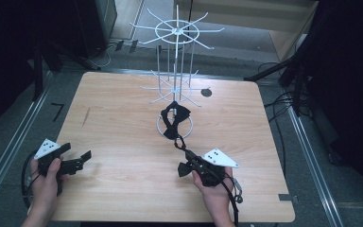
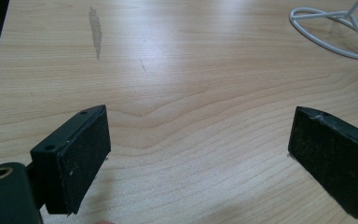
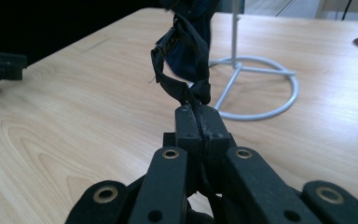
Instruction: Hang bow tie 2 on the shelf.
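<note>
high view, left to right: the left gripper (image 1: 78, 161) rests near the table (image 1: 123, 189) edge, jaws spread and empty; at mid-table a black bow tie (image 1: 174, 120) drapes against the white wire rack (image 1: 176, 71) base; the right gripper (image 1: 189, 163) is clenched on its strap (image 3: 182, 84). a pull could drag or tip the light rack if the tie snags.

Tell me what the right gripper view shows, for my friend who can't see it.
The right gripper has its black fingers shut on a dark strap that leads up toward a dark cloth bow. Behind stands a white wire rack on a wooden table.
</note>
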The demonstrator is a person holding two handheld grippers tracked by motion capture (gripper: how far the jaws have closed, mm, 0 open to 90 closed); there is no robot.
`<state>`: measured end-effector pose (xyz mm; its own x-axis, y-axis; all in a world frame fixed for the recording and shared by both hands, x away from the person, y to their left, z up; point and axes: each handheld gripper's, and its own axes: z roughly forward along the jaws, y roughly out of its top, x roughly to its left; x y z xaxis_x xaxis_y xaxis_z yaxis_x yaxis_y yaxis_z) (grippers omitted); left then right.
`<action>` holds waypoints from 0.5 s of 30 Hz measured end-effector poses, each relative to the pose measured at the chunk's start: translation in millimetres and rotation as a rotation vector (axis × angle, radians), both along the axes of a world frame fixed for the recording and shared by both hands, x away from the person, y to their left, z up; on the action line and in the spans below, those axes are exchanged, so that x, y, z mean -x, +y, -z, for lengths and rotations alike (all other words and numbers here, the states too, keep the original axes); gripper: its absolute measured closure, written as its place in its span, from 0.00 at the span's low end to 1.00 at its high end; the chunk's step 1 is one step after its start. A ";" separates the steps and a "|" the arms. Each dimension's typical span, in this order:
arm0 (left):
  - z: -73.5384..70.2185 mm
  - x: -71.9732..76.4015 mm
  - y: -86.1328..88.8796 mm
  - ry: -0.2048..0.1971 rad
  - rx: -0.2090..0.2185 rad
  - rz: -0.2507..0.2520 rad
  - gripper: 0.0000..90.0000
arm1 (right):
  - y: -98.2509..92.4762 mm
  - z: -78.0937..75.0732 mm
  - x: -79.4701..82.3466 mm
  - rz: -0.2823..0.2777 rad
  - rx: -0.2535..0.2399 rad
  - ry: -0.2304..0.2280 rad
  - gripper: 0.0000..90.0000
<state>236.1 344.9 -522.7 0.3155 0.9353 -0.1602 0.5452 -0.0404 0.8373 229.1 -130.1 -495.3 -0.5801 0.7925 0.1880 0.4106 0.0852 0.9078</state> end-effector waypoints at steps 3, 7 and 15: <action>0.0 0.0 0.1 0.000 0.000 0.000 0.07 | -7.9 -6.1 0.4 0.020 -0.012 -0.020 1.00; 0.0 -0.1 0.1 0.001 -0.001 0.000 0.07 | -11.7 -9.1 0.1 0.031 -0.017 -0.034 1.00; -0.1 0.0 0.1 0.001 -0.002 0.001 0.07 | -20.2 -16.9 -0.4 0.051 -0.030 -0.057 1.00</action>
